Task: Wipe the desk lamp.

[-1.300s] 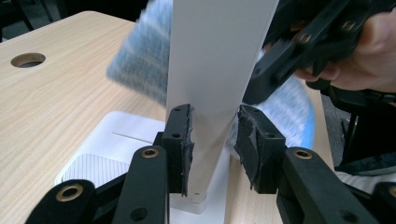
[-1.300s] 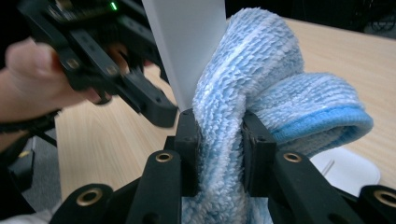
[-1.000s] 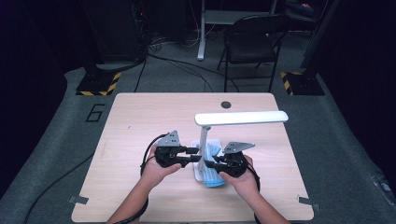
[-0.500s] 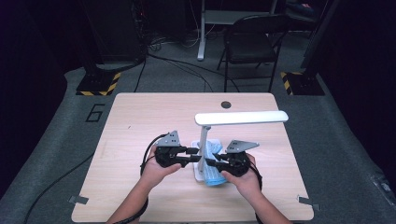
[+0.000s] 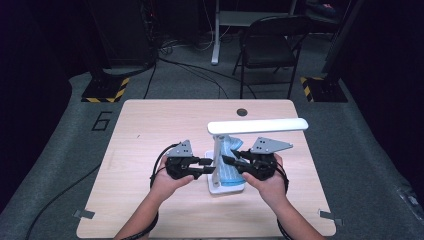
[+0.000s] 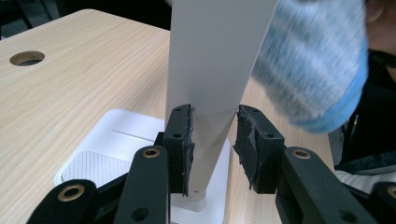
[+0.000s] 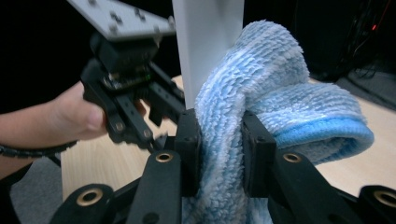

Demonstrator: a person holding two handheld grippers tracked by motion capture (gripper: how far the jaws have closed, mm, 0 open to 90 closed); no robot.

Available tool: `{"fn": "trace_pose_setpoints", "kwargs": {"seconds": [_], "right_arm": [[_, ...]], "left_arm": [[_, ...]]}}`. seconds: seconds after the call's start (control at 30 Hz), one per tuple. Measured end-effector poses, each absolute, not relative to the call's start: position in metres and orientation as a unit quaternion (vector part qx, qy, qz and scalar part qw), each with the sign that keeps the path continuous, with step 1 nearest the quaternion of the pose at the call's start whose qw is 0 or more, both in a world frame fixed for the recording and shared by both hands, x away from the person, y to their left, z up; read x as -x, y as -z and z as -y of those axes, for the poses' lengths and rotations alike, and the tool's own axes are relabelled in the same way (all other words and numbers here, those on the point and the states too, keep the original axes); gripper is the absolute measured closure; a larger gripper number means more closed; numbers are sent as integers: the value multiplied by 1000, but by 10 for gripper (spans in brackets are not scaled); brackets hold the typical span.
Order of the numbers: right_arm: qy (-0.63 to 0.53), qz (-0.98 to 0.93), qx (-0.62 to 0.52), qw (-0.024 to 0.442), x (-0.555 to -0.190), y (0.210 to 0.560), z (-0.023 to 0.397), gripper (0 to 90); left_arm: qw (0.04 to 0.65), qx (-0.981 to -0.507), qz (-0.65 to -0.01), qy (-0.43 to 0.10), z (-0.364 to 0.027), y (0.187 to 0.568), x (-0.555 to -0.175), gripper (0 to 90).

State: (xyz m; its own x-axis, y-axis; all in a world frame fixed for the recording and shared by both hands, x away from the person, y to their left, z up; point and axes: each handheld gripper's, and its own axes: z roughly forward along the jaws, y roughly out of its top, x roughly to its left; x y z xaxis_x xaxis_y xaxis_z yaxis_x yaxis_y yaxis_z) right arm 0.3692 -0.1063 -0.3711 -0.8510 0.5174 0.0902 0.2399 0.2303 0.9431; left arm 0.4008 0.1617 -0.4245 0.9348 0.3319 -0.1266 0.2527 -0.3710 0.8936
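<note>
Blue cloth (image 7: 261, 121) pinched — right gripper (image 7: 219, 140) beside lamp post (image 7: 208, 46).

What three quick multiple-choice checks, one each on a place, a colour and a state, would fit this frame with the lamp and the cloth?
1. Where does the lamp's base stand?
A. on the table
B. on the chair
C. on the floor

2. What colour is the cloth?
A. red
B. blue and white
C. black

3. How does the right gripper stand?
A. open and empty
B. shut on the lamp's post
C. shut on the cloth

Answers:
1. A, the white base sits flat on the wooden tabletop in the high view.
2. B, the right gripper view shows pale blue and white pile with a blue hem.
3. C, its two jaws pinch the cloth, while the left gripper straddles the lamp's post with a gap on one side.
</note>
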Motion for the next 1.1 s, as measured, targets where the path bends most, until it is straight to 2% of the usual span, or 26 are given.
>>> {"fn": "trace_pose_setpoints", "kwargs": {"seconds": [0.27, 0.4, 0.6, 0.83, 1.1], "right_arm": [[-583, -766, -234, 137, -369, 352, 112, 714], [-587, -762, -239, 132, -371, 354, 114, 712], [-587, -762, -240, 130, -371, 356, 114, 712], [-575, -771, -249, 119, -374, 365, 112, 711], [-562, -779, -250, 119, -374, 370, 108, 713]], "left_arm": [[531, -828, -178, -38, -161, 425, -401, 654], [522, -832, -184, -45, -156, 430, -403, 546], [518, -835, -180, -44, -149, 435, -411, 497], [535, -826, -173, -36, -147, 443, -415, 493], [524, -833, -170, -48, -145, 441, -414, 500]]}}
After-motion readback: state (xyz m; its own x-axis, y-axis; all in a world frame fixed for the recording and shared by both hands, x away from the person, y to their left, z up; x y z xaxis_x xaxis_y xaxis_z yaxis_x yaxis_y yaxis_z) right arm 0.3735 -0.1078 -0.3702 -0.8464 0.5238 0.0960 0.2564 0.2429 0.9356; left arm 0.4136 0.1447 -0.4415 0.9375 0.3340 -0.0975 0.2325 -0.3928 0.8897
